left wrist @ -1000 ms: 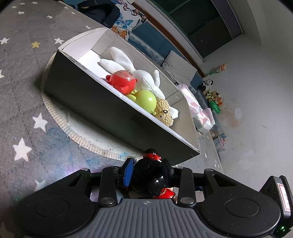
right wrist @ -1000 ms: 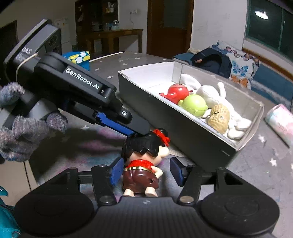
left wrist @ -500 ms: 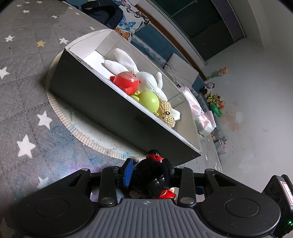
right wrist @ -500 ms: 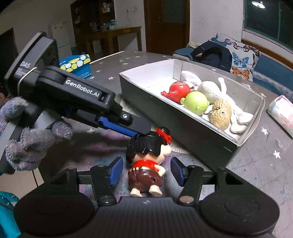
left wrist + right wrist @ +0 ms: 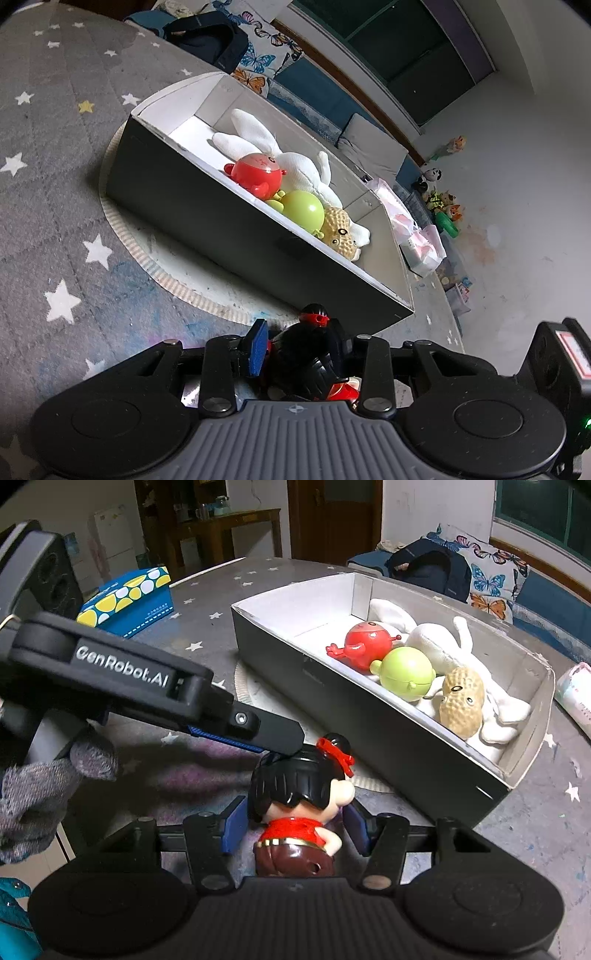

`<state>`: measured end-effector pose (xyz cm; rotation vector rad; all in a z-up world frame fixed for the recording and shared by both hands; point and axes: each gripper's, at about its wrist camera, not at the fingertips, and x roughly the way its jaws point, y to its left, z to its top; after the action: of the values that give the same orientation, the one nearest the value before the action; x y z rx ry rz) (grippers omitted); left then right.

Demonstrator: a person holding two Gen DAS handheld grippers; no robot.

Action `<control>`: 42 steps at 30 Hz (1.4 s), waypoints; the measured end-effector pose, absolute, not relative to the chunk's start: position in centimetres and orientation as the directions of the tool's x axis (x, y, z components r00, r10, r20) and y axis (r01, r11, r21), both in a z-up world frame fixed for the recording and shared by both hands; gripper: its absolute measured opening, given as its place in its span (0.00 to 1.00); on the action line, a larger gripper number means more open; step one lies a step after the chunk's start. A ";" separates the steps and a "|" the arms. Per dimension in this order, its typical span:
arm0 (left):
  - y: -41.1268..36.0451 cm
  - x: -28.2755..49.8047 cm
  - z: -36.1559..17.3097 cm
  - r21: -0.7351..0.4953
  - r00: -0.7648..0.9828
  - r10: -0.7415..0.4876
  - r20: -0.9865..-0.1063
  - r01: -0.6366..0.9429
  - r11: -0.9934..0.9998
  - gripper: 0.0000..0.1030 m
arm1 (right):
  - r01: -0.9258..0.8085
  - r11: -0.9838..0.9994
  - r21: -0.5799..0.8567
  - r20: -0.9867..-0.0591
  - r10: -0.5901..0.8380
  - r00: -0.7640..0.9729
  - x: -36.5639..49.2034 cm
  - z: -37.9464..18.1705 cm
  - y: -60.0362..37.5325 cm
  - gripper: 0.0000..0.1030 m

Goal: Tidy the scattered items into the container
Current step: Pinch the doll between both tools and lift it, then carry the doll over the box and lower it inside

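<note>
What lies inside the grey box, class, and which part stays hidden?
Inside the grey box: red round toy, green round toy, peanut toy, all lying against a white plush rabbit; its lower body is partly covered.

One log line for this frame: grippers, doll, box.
left gripper: shut on doll | right gripper: open, straddling doll | box: four toys inside | doll outside box

Left handheld gripper (image 5: 299,347): matte black plastic body with a ribbed grey central plate, two round recessed discs, silver screw heads on the linkage bars, and blue ridged finger pads (image 5: 257,347). Seen from the right wrist camera, its side arm carries white "GenRobot.AI" lettering and one silver screw. Right handheld gripper (image 5: 293,825): same black housing, same blue pads (image 5: 233,825); a green indicator light glows at its edge. Grey knitted glove (image 5: 40,797) covers the person's left hand.
</note>
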<state>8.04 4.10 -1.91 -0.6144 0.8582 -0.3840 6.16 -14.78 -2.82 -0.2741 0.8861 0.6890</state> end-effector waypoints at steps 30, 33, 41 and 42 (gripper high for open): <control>2.0 6.8 4.9 -0.562 0.699 -0.521 -0.490 0.203 0.802 0.37 | -0.601 0.798 0.032 -0.627 0.485 0.610 4.3 2.0 -16.1 0.52; 2.4 7.8 6.2 -0.556 0.720 -0.516 -0.465 0.217 0.803 0.37 | -0.600 0.799 0.029 -0.598 0.495 0.630 5.1 3.2 -15.9 0.52; 4.4 11.8 7.8 -0.573 0.762 -0.488 -0.426 0.190 0.797 0.37 | -0.620 0.785 0.007 -0.566 0.514 0.645 9.6 5.3 -14.1 0.52; 4.7 12.3 7.7 -0.582 0.762 -0.485 -0.429 0.178 0.794 0.36 | -0.626 0.780 0.014 -0.572 0.520 0.635 10.4 5.3 -13.9 0.52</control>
<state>12.26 4.67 7.66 -0.5446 0.6039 -0.3807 10.37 -13.88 5.30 -0.1924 0.5898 0.6590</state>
